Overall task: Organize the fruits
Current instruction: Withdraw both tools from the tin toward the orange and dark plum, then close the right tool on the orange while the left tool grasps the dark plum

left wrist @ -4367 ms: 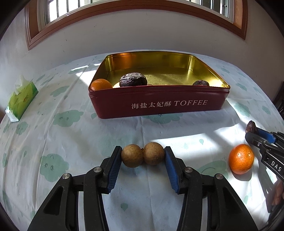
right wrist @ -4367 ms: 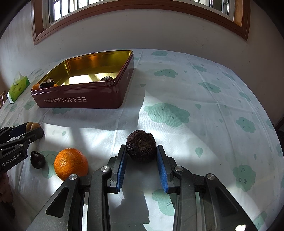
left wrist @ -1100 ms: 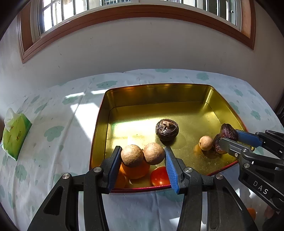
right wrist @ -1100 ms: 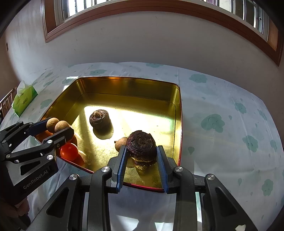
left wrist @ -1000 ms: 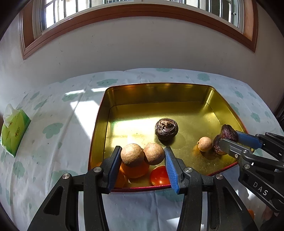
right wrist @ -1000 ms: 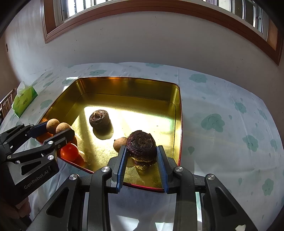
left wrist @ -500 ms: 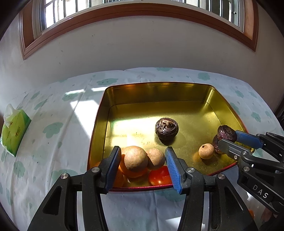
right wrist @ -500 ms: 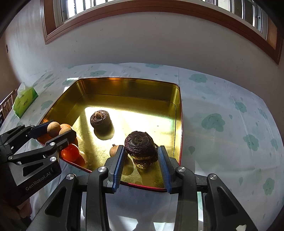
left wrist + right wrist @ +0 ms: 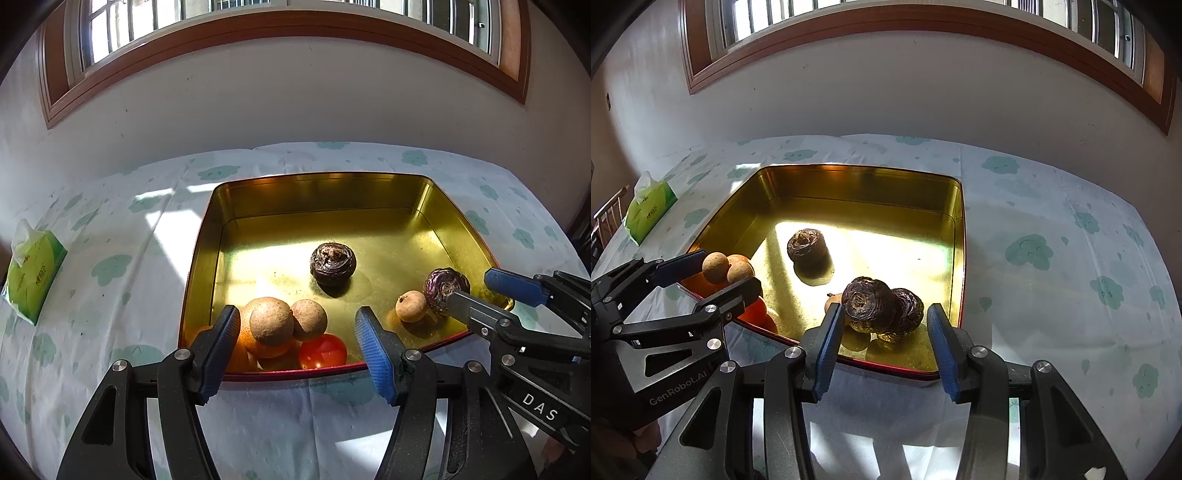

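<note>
Fingers (image 9: 375, 354) opening over tin (image 9: 317, 188) near edge, fruit (image 9: 271, 321) between, untouched.

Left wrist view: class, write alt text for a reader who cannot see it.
The left gripper, jaws opening, frees two round brown fruits onto oranges in a gold-lined red tin. The right gripper is beside a dark wrinkled fruit.

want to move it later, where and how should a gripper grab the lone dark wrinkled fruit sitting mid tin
Grip the lone dark fruit across its round sides at mid-height, coming down from above. It sits upright on the tin floor, puckered top up, with bare floor all around, so fingers fit either side.
</note>
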A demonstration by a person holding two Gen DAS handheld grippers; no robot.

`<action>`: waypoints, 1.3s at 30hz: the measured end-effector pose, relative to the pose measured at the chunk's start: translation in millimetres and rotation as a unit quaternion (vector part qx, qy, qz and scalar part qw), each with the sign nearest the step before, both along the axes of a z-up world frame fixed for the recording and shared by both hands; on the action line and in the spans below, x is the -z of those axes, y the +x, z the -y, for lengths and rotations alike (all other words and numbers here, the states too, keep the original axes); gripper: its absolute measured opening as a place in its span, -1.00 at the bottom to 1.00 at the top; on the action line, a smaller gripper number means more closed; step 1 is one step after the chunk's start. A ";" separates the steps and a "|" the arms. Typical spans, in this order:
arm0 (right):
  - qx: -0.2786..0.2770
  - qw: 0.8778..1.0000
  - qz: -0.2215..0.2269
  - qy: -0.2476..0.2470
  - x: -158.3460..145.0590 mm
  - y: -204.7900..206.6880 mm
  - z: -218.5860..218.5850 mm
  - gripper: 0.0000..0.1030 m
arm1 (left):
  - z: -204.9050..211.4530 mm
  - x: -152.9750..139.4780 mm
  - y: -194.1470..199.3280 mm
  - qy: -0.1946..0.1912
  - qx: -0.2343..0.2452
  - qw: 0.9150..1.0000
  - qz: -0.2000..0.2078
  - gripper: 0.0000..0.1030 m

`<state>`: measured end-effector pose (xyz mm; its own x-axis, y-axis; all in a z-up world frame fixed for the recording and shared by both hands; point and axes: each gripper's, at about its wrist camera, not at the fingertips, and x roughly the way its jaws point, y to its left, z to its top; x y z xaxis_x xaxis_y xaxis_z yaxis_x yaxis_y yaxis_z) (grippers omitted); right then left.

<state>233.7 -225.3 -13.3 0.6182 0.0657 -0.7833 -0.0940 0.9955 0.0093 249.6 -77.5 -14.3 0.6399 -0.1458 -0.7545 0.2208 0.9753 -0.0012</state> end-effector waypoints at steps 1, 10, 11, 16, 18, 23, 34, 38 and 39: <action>0.000 1.000 0.002 -0.002 -1.3 -1.7 0.1 -0.15 | 0.7 -1.7 -1.7 0.001 0.001 1.000 0.002 0.27; 0.005 1.000 0.013 -0.001 -15.5 -24.5 6.7 -0.15 | -0.7 -16.7 -25.5 0.002 0.002 1.000 0.016 0.27; 0.006 1.000 0.013 -0.001 -16.3 -28.5 8.3 -0.15 | -1.9 -17.6 -29.5 0.002 0.001 1.000 0.016 0.27; 0.016 1.000 0.012 -0.002 -18.2 -54.5 18.6 -0.15 | -10.1 -16.2 -55.2 0.007 -0.004 1.000 0.014 0.27; 0.021 1.000 0.009 -0.003 -16.7 -67.5 23.4 -0.15 | -14.3 -13.3 -67.1 0.009 -0.008 1.000 0.012 0.27; 0.028 1.000 -0.003 -0.010 -7.7 -104.7 32.0 -0.15 | -28.2 -1.4 -96.3 0.005 -0.023 1.000 0.002 0.27; 0.022 0.999 -0.037 0.010 23.8 -166.5 27.8 -0.15 | -53.5 28.0 -151.2 0.002 -0.044 0.999 -0.020 0.27; 0.019 0.999 -0.041 0.021 28.7 -168.8 21.4 -0.15 | -54.6 33.4 -162.1 0.009 -0.043 0.999 -0.019 0.27; 0.016 0.999 -0.041 0.021 29.5 -168.7 19.2 -0.15 | -54.2 33.8 -163.6 0.008 -0.042 0.999 -0.018 0.27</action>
